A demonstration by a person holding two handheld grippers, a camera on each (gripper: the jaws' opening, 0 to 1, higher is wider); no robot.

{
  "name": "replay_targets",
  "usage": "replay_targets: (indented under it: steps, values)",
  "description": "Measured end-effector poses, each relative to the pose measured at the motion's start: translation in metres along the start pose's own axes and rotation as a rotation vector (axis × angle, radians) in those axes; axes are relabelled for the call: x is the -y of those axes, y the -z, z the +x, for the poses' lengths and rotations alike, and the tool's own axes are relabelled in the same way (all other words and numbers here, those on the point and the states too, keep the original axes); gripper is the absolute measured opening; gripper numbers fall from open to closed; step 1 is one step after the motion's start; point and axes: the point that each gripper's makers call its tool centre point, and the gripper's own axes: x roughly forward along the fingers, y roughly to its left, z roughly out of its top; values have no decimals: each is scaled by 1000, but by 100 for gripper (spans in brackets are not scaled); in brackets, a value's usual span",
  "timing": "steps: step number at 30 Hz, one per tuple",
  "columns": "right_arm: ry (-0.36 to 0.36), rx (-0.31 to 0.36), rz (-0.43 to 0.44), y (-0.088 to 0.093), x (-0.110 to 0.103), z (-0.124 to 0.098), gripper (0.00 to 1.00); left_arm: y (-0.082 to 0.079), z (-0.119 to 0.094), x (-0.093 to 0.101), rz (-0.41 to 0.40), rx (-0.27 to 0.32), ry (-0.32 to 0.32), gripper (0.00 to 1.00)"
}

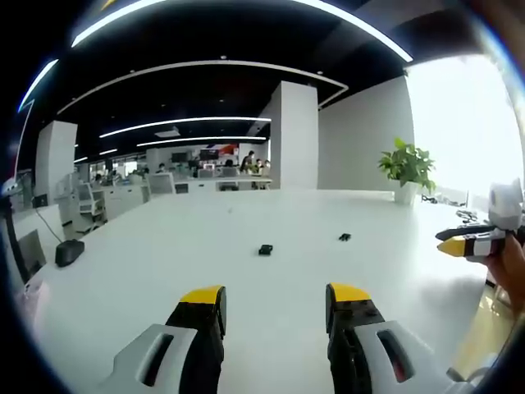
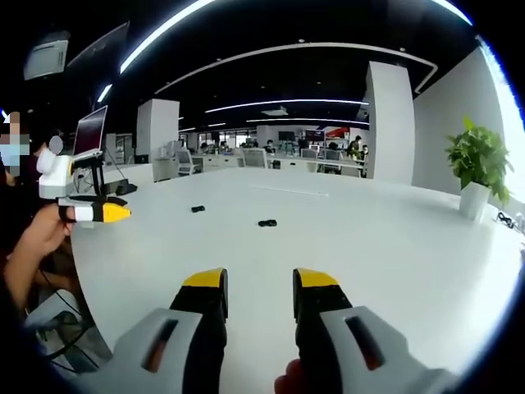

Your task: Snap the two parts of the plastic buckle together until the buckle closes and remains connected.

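Nearest your hands, both grippers are hovering released and empty above the white table (image 1: 271, 312): the left gripper (image 1: 275, 308) is showing its yellow-tipped jaws spread apart, and the right gripper (image 2: 258, 295) is doing the same in the right gripper view. Farther out on the tabletop, the two buckle parts are lying well apart from each other, one small black piece (image 1: 265, 249) more central and the other (image 1: 344, 237) off to its right; in the right gripper view they are sitting at (image 2: 267, 222) and (image 2: 197, 208). Beyond them a potted plant (image 1: 406, 168) is standing near the far edge. You are risking nudging these small, light pieces across the slick surface if you close on them off-centre, or pinching one so its mating end is hidden.
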Motion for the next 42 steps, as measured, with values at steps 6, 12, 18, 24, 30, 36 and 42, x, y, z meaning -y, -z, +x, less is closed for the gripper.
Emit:
replay_targets:
  steps: [6, 12, 18, 24, 30, 36, 42]
  values:
    - [-6, -4, 2, -1, 1, 1, 32, -1, 2, -1, 3, -7, 2, 49]
    - [-17, -6, 2, 0, 0, 2, 32, -6, 9, -4, 3, -6, 14, 49]
    - [-27, -14, 7, 0, 4, 9, 32, -4, 15, -4, -3, -17, 21, 49]
    - [-45, -19, 17, 0, 10, 19, 32, -6, 19, -6, 2, -19, 20, 49]
    - [-48, -25, 32, 0, 22, 28, 31, -13, 33, -16, -17, -12, 3, 49]
    - [-91, -39, 37, -2, 28, 40, 31, -14, 46, -20, -27, -30, 0, 49]
    - [-115, -39, 47, -9, 33, 44, 30, -14, 51, -23, -51, -36, -8, 49]
